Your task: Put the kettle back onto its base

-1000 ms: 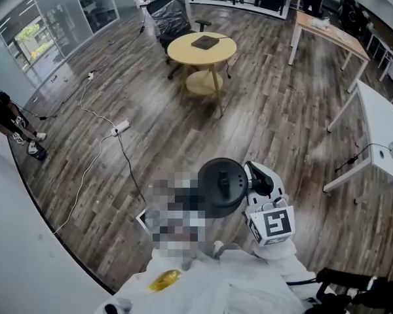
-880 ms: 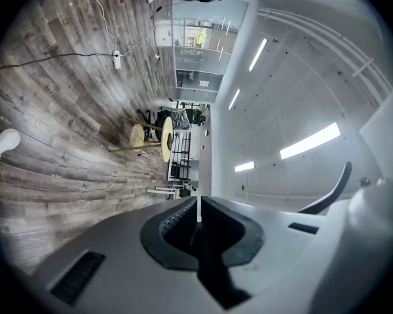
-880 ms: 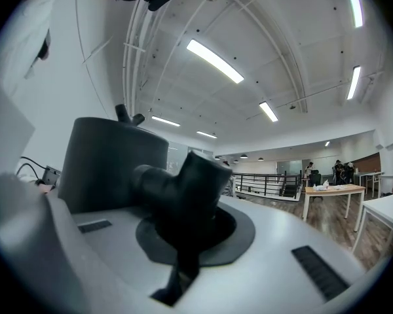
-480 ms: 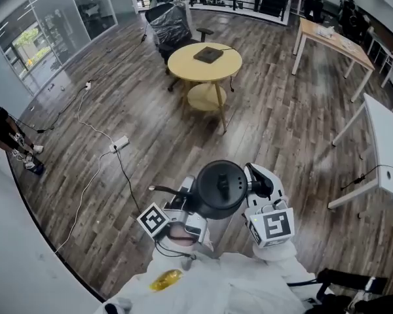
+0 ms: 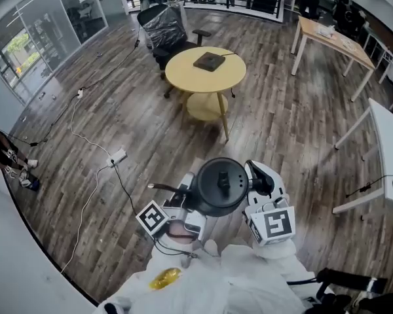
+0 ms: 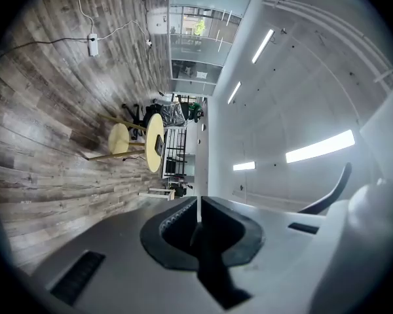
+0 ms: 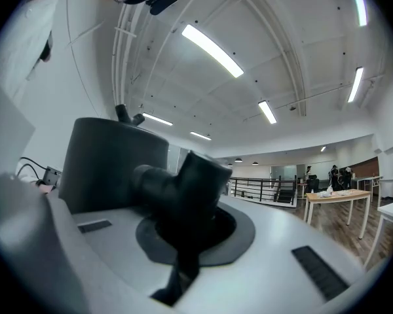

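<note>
A black kettle (image 5: 221, 185) hangs in front of me above the wooden floor. My right gripper (image 5: 252, 183) is shut on the kettle's handle (image 7: 183, 188), with the dark body (image 7: 111, 162) just to its left. My left gripper (image 5: 183, 198) sits beside the kettle under its thin spout (image 5: 162, 188), turned on its side, its jaws together with nothing between them. A flat dark square, which looks like the kettle's base (image 5: 208, 61), lies on a round yellow table (image 5: 183, 67) further ahead.
A plastic-wrapped office chair (image 5: 162, 26) stands behind the round table. A cable with a power strip (image 5: 116, 156) runs across the floor on the left. A wooden table (image 5: 334, 34) and a white table (image 5: 386, 136) stand to the right. A railing lies beyond.
The round table and the floor have slid down the head view, so I have come closer to it with the kettle. The left gripper, hidden a second ago, now shows beside the kettle.
</note>
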A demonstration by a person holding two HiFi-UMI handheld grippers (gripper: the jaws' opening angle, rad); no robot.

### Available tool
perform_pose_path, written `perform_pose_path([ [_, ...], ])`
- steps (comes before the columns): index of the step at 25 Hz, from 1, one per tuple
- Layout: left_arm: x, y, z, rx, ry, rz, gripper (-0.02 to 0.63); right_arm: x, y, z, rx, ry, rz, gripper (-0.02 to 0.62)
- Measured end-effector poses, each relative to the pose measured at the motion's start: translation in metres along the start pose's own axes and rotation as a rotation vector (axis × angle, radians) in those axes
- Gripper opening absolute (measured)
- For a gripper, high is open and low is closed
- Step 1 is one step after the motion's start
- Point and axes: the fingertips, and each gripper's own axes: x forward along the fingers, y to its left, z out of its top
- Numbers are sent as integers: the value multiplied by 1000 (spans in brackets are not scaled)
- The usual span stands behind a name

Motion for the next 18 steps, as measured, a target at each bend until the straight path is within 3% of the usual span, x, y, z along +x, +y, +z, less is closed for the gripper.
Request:
perform_pose_path([
  [10,78,25,50,-35,-6,22,20,95,-34,-23,5,37,5,6],
  [18,174,44,95,-23,-46,31,18,192,-84,-40,-5,21,44,6],
])
